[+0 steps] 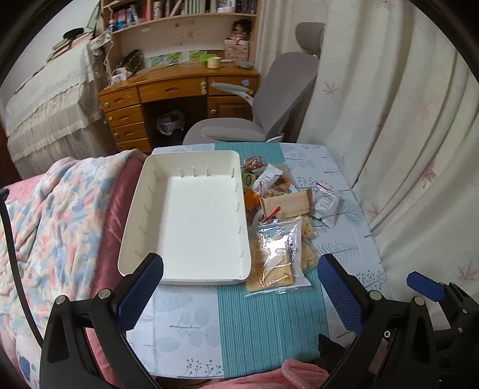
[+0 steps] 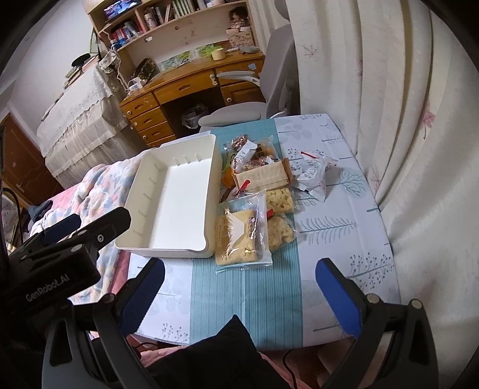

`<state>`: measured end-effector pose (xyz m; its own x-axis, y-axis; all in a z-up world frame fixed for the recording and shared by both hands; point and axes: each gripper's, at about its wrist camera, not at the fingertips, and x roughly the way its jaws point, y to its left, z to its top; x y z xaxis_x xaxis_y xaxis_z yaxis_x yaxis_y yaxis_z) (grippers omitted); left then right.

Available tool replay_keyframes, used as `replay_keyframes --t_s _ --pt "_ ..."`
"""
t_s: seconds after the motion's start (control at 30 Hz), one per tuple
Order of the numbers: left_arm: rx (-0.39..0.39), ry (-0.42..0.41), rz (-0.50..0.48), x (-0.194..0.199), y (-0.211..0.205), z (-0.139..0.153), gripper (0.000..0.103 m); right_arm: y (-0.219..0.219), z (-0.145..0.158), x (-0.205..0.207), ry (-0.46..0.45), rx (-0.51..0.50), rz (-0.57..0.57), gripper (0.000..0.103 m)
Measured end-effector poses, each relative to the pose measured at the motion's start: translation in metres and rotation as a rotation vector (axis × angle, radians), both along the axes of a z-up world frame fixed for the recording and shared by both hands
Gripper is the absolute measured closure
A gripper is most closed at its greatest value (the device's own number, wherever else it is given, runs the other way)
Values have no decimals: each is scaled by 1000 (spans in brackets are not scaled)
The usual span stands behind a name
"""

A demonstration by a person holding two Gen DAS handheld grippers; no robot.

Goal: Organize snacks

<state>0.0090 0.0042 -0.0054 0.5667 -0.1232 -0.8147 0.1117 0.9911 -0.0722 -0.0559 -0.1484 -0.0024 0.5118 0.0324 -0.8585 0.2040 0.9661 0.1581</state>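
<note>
Plainly "GenRobot.AI" on left gripper (image 2: 54, 248), both jaws spread, snack packets (image 2: 245, 191) beside white tray (image 2: 167, 191)

Home bedroom, also used as a study. Bed with floral blanket (image 1: 60, 215) and pink sheet runs along the left edge of the small table (image 1: 185, 329), which has a leaf-and-tree print cloth with a teal stripe. Far side: wooden desk (image 1: 179, 86) with drawers, hutch bookshelf (image 1: 179, 12) above it full of books, a doll and a cup on the desk top. Grey office chair (image 1: 269, 98) pushed in at the desk, bin with liner (image 1: 170, 122) in the kneehole. Lace-covered furniture (image 1: 51, 98) far left. Cream patterned curtain (image 1: 404, 119) hangs past the table's right edge. Domestic clutter throughout, daylight.
</note>
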Motion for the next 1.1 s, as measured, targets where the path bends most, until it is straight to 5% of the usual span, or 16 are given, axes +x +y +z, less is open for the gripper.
replay_keyframes --t_s 0.63,1.1 --pt "-49 55 -62 11 13 -11 1 8 -5 -5 -4 15 -61 2" --pt "-55 107 131 27 -6 -20 1 -49 -11 40 37 77 63 2"
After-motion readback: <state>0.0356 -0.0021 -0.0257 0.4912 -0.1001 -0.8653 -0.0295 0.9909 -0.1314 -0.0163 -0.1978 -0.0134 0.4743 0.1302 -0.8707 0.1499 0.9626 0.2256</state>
